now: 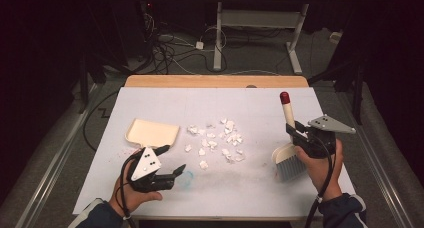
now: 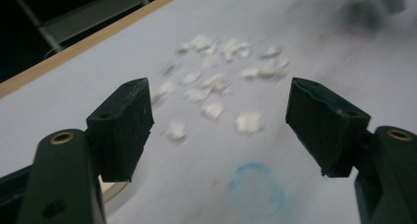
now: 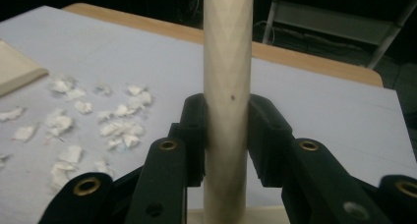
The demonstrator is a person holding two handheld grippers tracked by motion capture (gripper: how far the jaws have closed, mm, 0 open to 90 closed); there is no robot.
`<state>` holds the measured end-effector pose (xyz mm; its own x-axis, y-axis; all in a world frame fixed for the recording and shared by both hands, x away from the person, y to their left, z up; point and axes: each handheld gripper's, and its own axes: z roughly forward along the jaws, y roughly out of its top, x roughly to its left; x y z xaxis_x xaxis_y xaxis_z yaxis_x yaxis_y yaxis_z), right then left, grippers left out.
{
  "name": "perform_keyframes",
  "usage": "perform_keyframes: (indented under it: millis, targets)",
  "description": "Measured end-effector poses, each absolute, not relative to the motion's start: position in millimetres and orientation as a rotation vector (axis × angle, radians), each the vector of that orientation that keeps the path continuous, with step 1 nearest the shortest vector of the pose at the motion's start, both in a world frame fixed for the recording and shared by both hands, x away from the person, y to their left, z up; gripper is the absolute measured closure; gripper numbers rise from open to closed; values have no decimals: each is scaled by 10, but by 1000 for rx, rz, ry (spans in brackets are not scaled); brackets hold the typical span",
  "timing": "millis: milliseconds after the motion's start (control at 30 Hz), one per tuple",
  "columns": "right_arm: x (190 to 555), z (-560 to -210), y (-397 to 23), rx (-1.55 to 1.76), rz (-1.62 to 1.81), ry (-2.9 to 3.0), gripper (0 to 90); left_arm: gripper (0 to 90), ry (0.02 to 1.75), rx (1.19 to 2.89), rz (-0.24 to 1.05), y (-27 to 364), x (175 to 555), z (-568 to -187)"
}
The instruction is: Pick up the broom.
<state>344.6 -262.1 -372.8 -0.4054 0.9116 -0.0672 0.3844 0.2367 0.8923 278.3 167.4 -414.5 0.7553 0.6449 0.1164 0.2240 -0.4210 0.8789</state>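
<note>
I am holding my right hand-held gripper (image 1: 301, 133) closed on the cream, round handle of a small hand brush (image 1: 287, 138) with a red cap at the handle's tip and grey bristles. In the right gripper view the two black pads (image 3: 194, 135) are pressing on either side of that handle, which is standing nearly upright. In the high view the bristles are pointing down at the right part of the white-covered bench (image 1: 260, 193), just beside my right hand (image 1: 320, 163).

My left hand-held gripper (image 1: 172, 160) is standing open with nothing between its jaws, hovering over the near left part of the bench. Just below it in the left gripper view a faint blue ring mark (image 2: 258, 187) is showing on the cover.

The scattered white torn paper scraps (image 1: 217, 140) are lying in the middle of the bench, between the two hand-held grippers. The cream plastic dustpan (image 1: 151, 133) is lying flat to the left of the scraps, just beyond my left hand-held gripper and not touched by it.
</note>
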Motion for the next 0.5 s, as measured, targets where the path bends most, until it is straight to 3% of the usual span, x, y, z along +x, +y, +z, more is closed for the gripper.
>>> perform_keyframes:
  millis: [300,500]
  targets:
    - [3235,-3602,-2311,1078,1197,1898,711,256,452,1965,406,833,2754,-3929]
    - [3116,-3562,-2143,1031,1230,1892,711,260,418,1971,344,496,2807,-3957]
